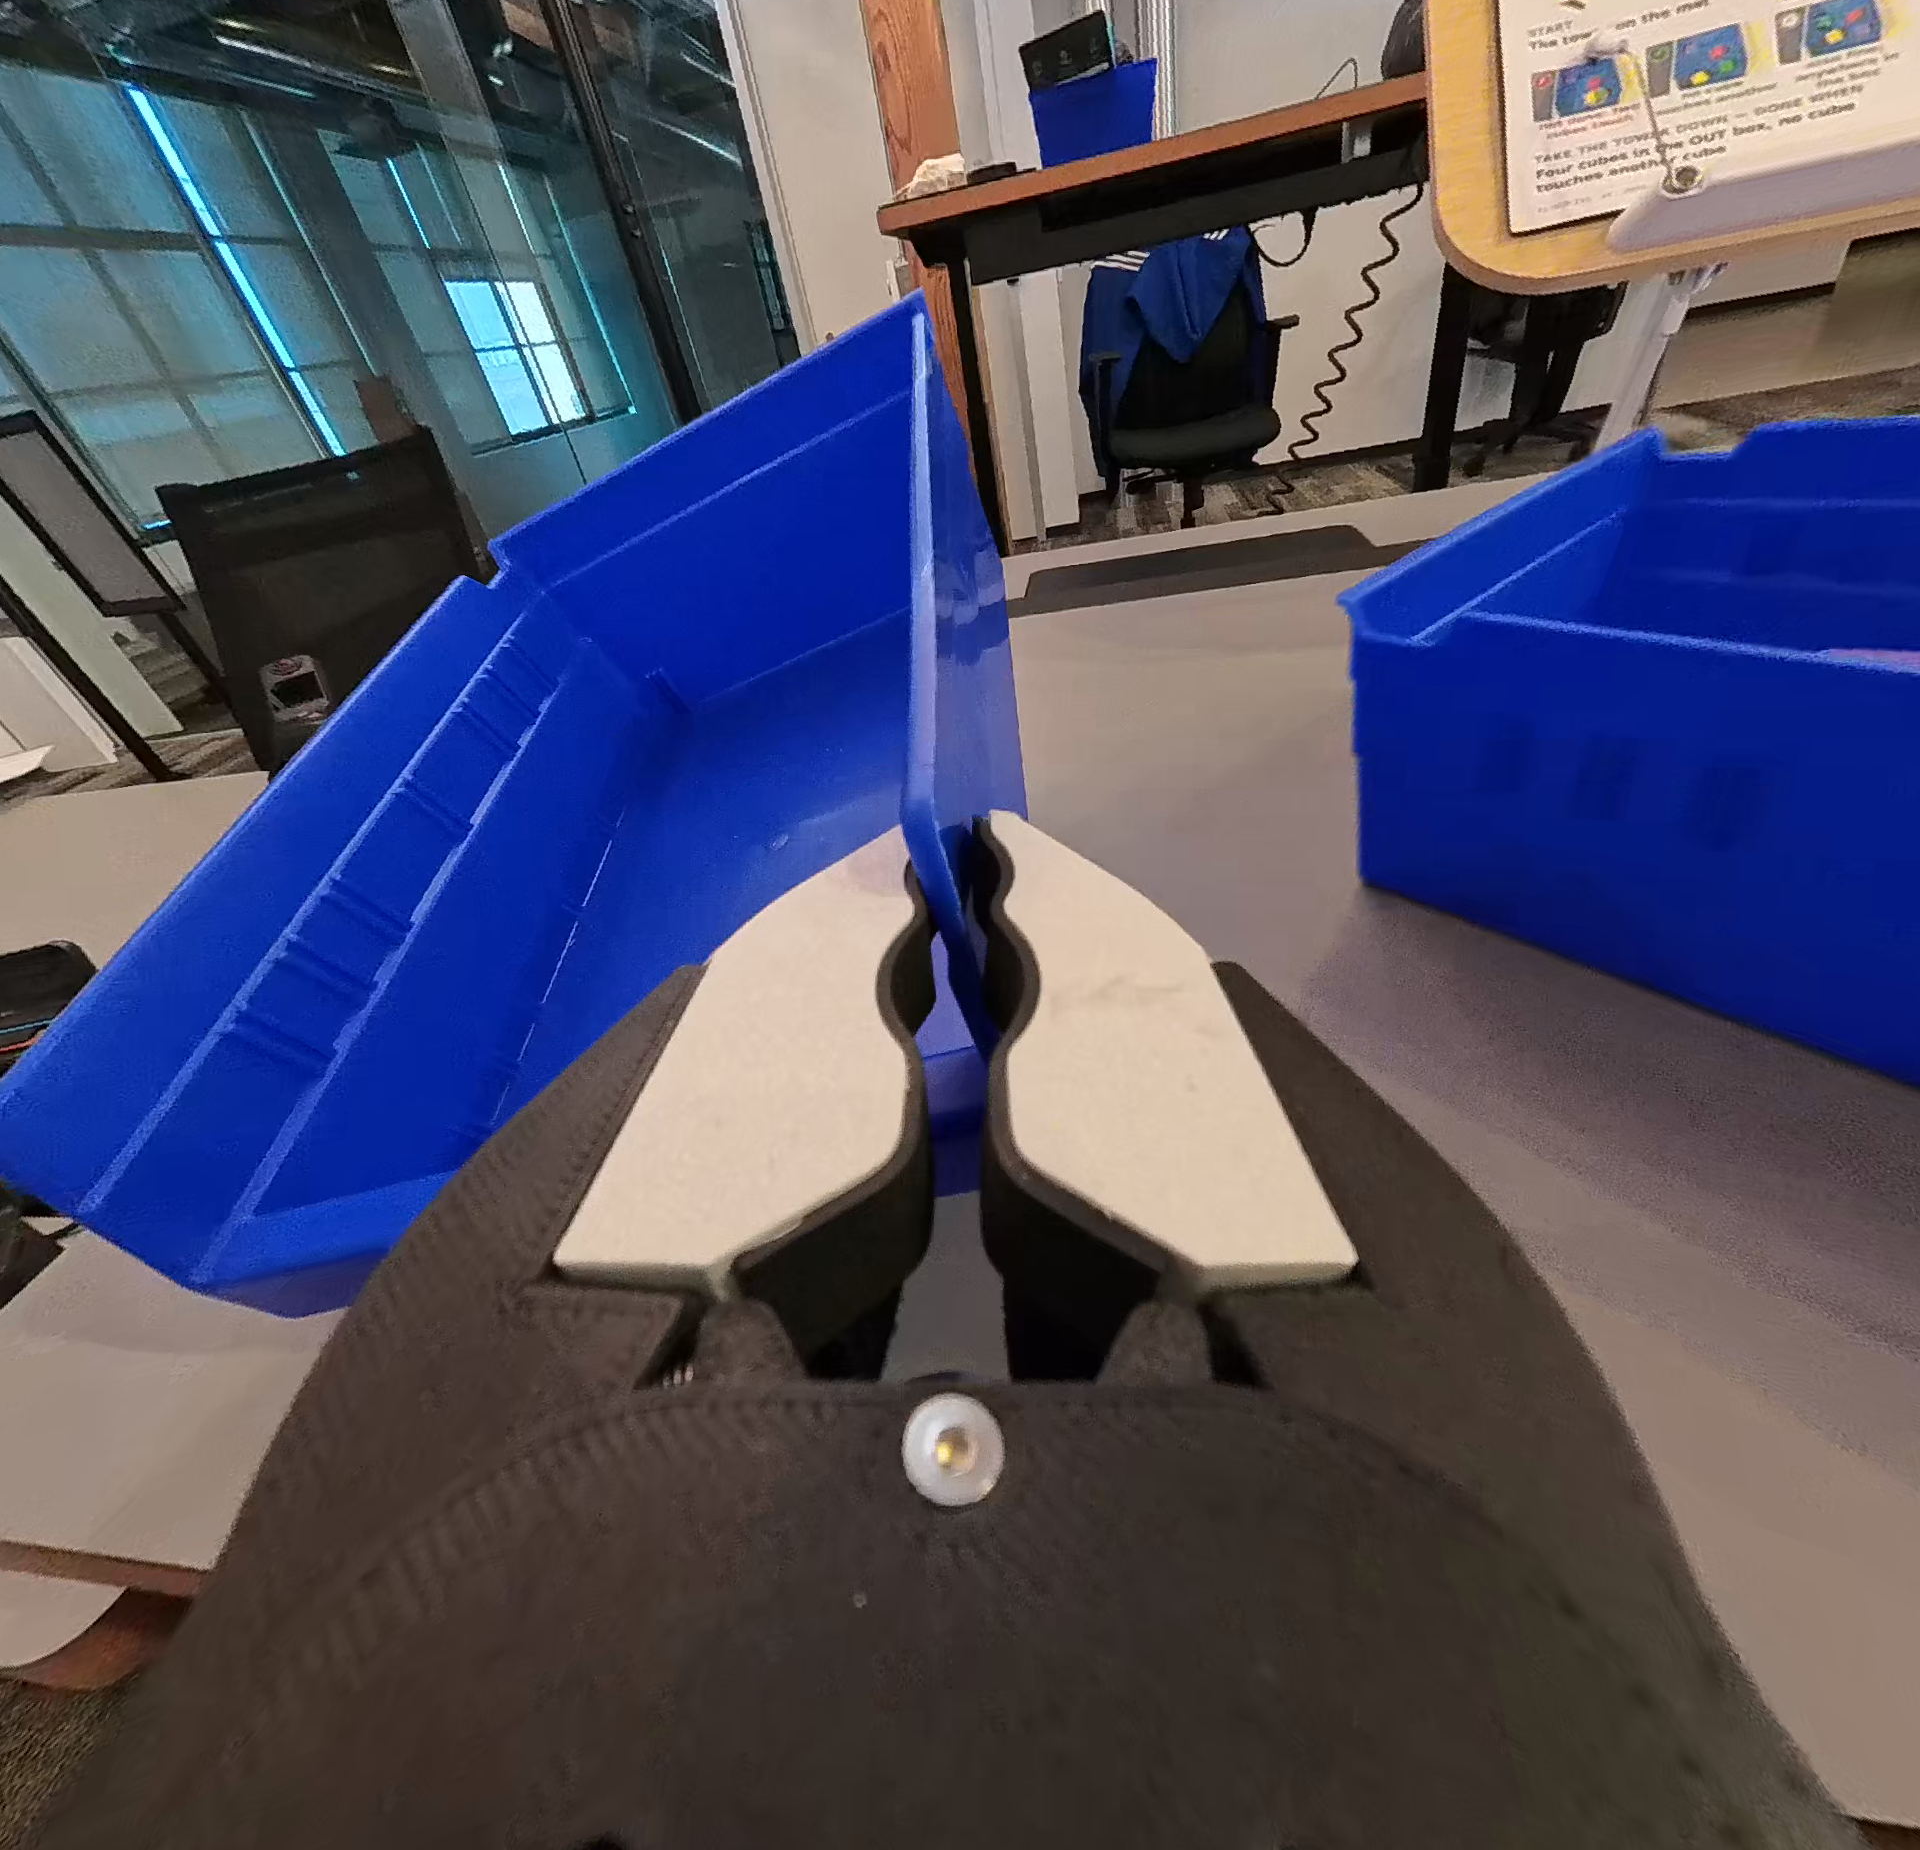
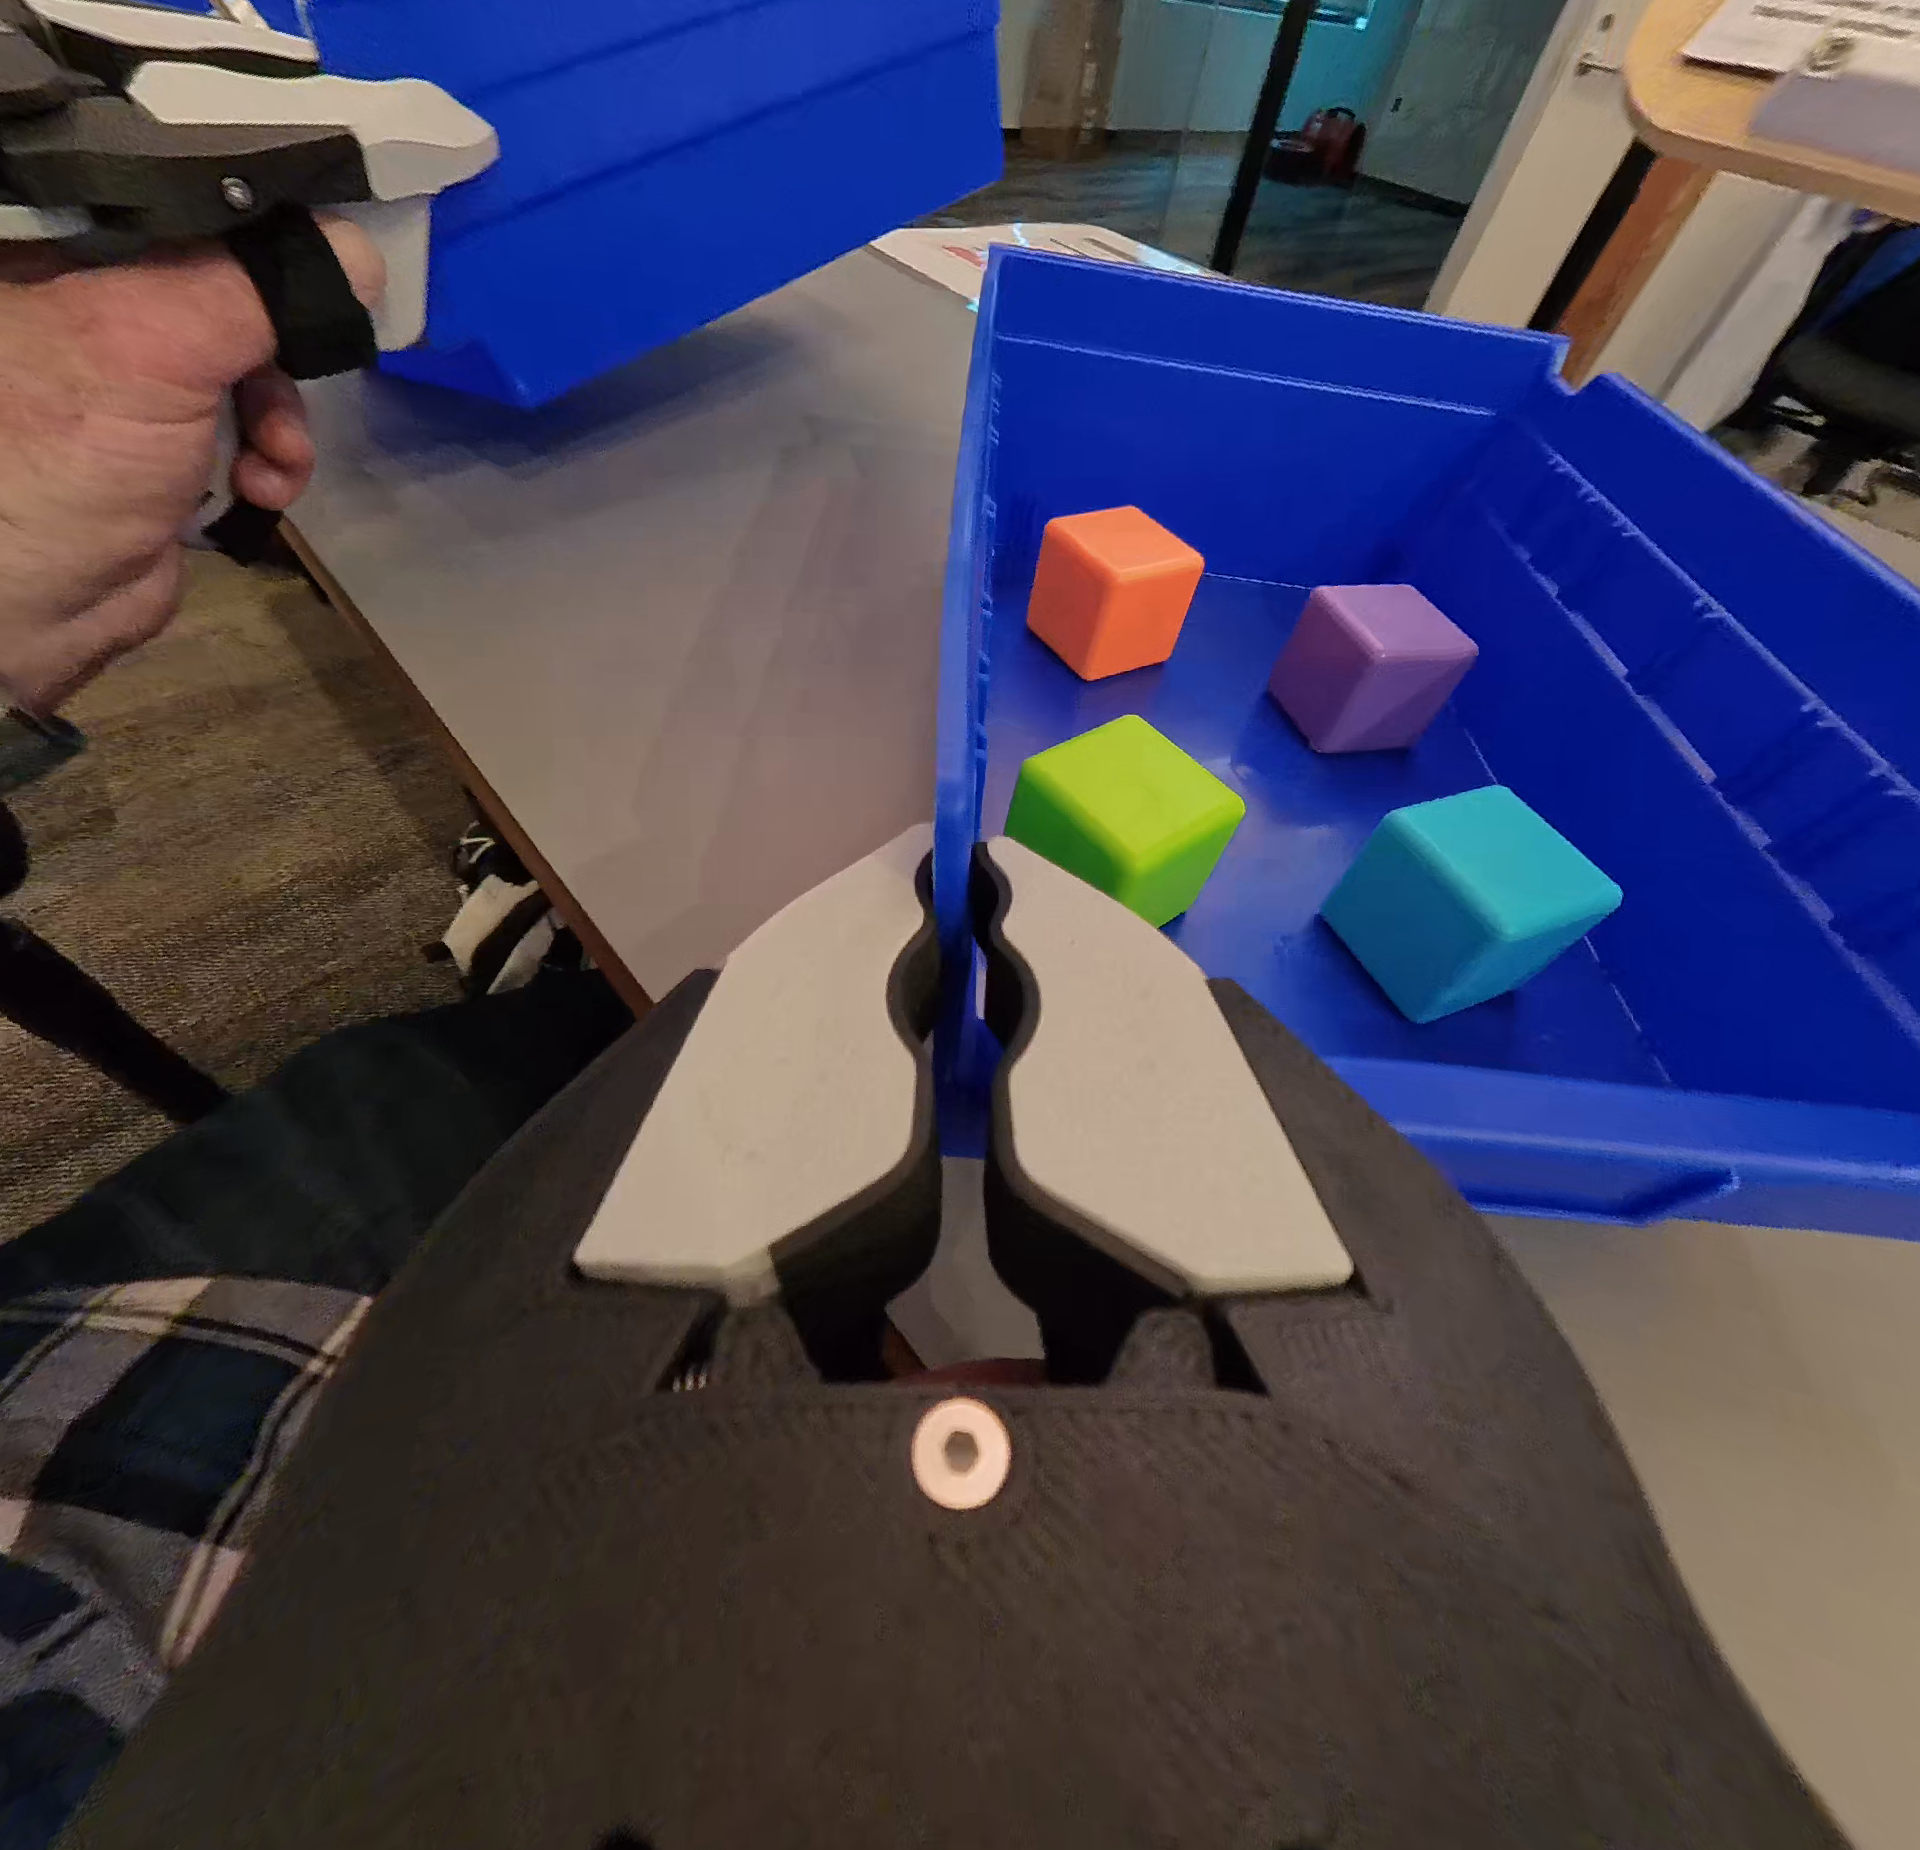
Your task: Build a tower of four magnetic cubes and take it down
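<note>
Above the grey worktop (image 1: 1558,1125), the left gripper (image 1: 961,844) is clamped on the side wall of an empty blue bin (image 1: 623,761), which hangs tilted with its underside clear of the surface. The right gripper (image 2: 954,855) is likewise closed on the side wall of a second blue bin (image 2: 1714,657), tipped up at that side. Inside this bin lie four cubes, all apart from one another: an orange cube (image 2: 1114,595) and a purple cube (image 2: 1371,662) towards the far wall, a green cube (image 2: 1127,813) just beside the gripped wall, and a teal cube (image 2: 1470,901) nearer the front lip. In the right wrist view a person's hand (image 2: 114,450) holds the left gripper (near the worktop's left edge). A board with an instruction sheet (image 1: 1714,65) stands beyond the worktop's far right corner
</note>
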Tool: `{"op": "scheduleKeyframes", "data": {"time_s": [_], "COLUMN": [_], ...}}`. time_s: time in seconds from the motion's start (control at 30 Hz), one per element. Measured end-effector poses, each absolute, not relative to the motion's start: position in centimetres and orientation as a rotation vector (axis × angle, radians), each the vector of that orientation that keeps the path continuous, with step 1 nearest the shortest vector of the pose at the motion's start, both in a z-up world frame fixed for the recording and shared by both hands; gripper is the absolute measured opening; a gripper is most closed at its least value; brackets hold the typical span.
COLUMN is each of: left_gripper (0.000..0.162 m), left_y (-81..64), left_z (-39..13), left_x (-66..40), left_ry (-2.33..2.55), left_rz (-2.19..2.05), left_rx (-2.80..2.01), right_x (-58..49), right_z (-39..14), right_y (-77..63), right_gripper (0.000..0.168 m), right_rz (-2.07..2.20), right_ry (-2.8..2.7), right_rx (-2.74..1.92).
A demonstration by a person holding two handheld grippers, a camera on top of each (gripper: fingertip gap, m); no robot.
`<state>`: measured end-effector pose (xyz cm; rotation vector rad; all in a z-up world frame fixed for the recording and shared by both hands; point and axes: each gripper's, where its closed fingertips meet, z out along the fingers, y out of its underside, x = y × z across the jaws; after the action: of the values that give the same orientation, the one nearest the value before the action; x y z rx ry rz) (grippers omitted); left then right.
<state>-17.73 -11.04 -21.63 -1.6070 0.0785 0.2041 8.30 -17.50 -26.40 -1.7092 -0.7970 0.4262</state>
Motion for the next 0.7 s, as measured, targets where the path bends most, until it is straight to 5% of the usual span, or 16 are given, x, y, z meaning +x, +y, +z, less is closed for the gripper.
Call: {"op": "scheduleKeyframes", "data": {"time_s": [0.23,0.33,0.47,0.7], "left_gripper": [0.004,0.004,0.004,0.004], "left_y": [-11.1,-11.2,-11.3,-11.1], "left_z": [-21.7,-21.6,-21.8,-21.9], "left_x": [-18.4,-18.9,-19.4,-19.4], "left_ry": [0.068,0.058,0.052,0.056], "left_rz": [0.215,0.219,0.225,0.228], "left_rx": [-1.604,-1.600,-1.597,-1.602], "right_x": [4.4,4.5,6.5,10.3], "right_z": [-26.4,-25.7,-23.3,-24.3], "right_y": [-16.9,-16.7,-16.4,-15.6], "right_gripper": [0.005,0.037,0.052,0.052], "right_rz": [0.500,0.527,0.531,0.503], "right_ry": [-0.880,-0.930,-1.113,-1.563], "right_rx": [-1.698,-1.673,-1.534,-1.373]}}
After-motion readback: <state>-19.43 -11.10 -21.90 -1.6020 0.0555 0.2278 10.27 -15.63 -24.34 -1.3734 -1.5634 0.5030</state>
